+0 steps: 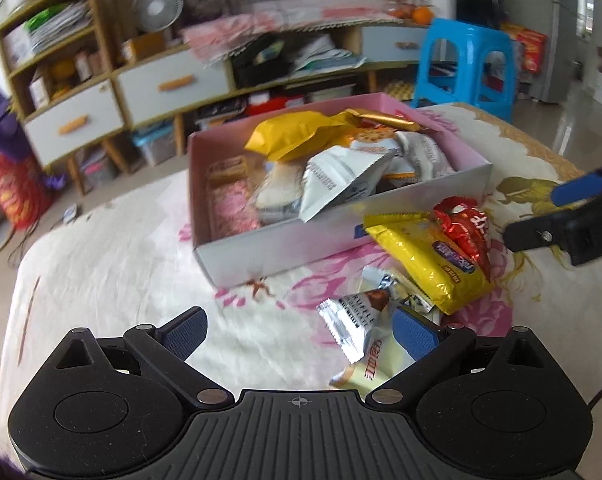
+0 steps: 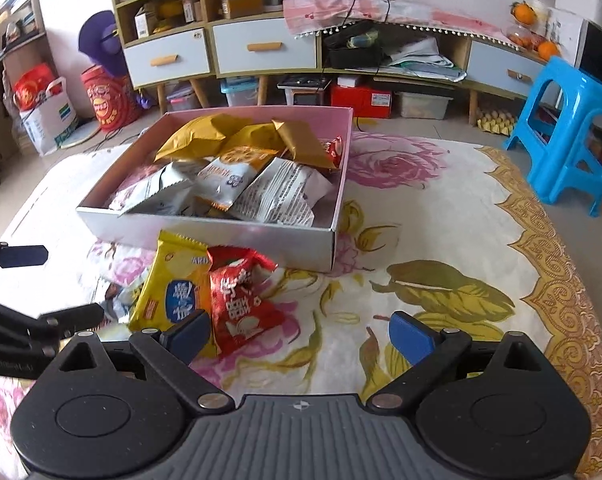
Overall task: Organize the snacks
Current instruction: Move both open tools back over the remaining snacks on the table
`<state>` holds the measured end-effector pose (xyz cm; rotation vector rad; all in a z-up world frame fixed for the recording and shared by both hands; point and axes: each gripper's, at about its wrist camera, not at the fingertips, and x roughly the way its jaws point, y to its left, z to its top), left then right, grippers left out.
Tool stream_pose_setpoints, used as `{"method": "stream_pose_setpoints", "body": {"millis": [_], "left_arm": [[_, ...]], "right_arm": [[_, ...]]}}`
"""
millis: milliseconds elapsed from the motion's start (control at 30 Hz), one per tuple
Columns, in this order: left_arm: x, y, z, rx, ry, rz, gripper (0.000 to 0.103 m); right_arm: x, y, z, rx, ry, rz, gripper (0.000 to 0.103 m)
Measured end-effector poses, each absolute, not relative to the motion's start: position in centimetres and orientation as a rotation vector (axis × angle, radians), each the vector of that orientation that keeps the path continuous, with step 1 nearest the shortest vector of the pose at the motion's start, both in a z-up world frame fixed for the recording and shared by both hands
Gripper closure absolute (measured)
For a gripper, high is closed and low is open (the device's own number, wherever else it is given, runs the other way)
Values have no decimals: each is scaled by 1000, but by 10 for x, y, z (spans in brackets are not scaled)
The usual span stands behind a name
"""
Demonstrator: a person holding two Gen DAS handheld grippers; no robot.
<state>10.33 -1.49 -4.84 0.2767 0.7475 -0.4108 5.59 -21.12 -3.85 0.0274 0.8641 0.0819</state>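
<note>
Both spread wide and empty: left hand-held gripper (image 1: 297,332) low over the flowered worktop (image 1: 101,264), right hand-held gripper (image 2: 299,336) likewise. Pink box (image 2: 221,236) at 12 o'clock, heaped with packets. Yellow packet (image 2: 173,292) and red packet (image 2: 241,300) loose against its near wall, probably next to go in; silver wrappers (image 1: 353,320) at 1 o'clock of the left
</note>
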Motion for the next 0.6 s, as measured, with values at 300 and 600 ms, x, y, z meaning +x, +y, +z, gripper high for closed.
{"method": "stream_pose_setpoints", "body": {"millis": [300,600], "left_arm": [[111,-18,-51,223,715,-559,8],[118,-20,-60,188,768,-640,27]], "right_arm": [[71,-208,-52,75,859,131,16],[86,-209,-62,126,861,142,20]]}}
